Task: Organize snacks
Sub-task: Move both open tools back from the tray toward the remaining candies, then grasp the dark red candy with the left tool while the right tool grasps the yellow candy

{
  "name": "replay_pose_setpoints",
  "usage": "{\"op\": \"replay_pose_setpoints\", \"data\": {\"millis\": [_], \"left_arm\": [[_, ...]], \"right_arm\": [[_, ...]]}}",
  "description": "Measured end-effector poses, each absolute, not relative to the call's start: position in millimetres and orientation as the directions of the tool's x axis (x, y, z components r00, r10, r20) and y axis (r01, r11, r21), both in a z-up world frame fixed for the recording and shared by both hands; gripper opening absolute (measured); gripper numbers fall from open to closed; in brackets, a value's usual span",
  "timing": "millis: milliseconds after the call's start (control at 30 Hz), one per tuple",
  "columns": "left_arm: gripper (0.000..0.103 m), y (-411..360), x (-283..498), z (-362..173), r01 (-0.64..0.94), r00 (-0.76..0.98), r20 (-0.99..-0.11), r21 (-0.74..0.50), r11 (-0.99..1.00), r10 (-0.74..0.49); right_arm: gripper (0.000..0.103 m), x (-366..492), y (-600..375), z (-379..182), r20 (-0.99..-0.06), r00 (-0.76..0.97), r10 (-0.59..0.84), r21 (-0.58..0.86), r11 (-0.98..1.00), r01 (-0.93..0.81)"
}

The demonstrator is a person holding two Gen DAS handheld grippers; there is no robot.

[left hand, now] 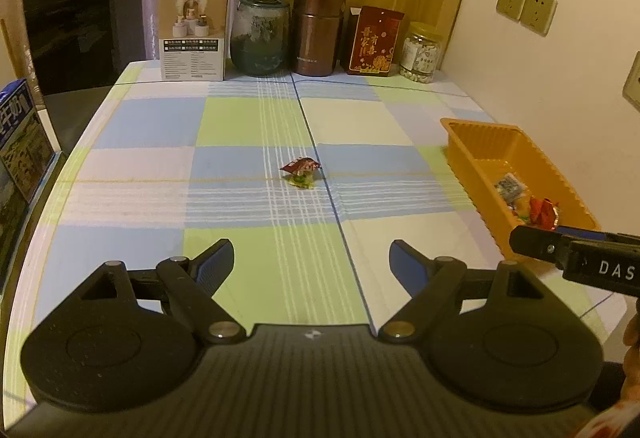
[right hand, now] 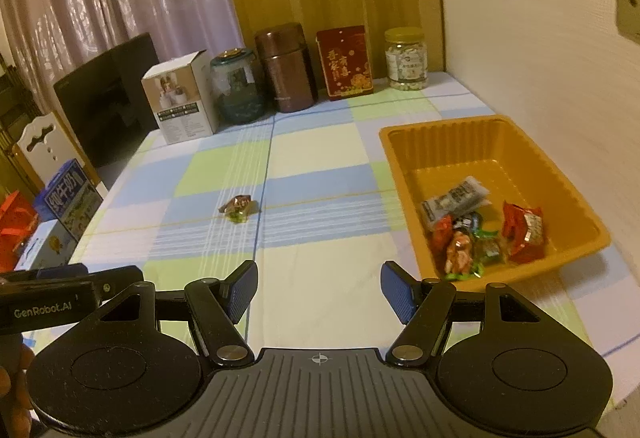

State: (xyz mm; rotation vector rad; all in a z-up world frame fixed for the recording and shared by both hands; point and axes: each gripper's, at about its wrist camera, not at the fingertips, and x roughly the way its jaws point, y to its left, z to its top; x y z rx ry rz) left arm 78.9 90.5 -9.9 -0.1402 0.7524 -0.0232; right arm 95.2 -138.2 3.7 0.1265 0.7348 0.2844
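Checked cloth in blue, green and cream covers the desk point(left hand: 248, 126), and on it, near the middle seam, lies one last loose wrapped snack point(left hand: 301, 171), a small crinkled red-brown and green packet well apart from everything else. It sits straight ahead of the left gripper point(left hand: 311, 258), almost on that gripper's centre line, with its longer side running roughly across the line of approach; from the right gripper point(right hand: 318, 288) it lies ahead and off to the left, so the left hand looks the better placed to take it. Both sets of jaws stand wide and empty, the left a little wider than the right. The orange tray point(right hand: 404, 174) rests by the wall on the right side, just beside the right gripper, already holding several wrapped snacks at its near end. Along the back edge stand a white box point(left hand: 195, 34), a glass jar point(left hand: 260, 36), a brown canister point(left hand: 317, 30), a red packet point(left hand: 374, 42) and a plastic jar point(left hand: 420, 52), before pale curtains and a wooden panel.
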Motion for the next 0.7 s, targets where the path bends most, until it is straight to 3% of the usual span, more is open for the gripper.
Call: {"op": "replay_pose_setpoints", "data": {"millis": [433, 700], "left_arm": [[0.07, 115, 170, -52, 0.077, 0.701, -0.7, -0.117, 0.99, -0.138], [0.053, 121, 228, -87, 0.129, 0.671, -0.724, -0.098, 0.987, -0.159]], "right_arm": [[0.068, 164, -105, -32, -0.658, 0.688, 0.307, 0.194, 0.951, -0.239], [0.068, 208, -94, -61, -0.672, 0.672, 0.31, 0.195, 0.95, -0.243]]}}
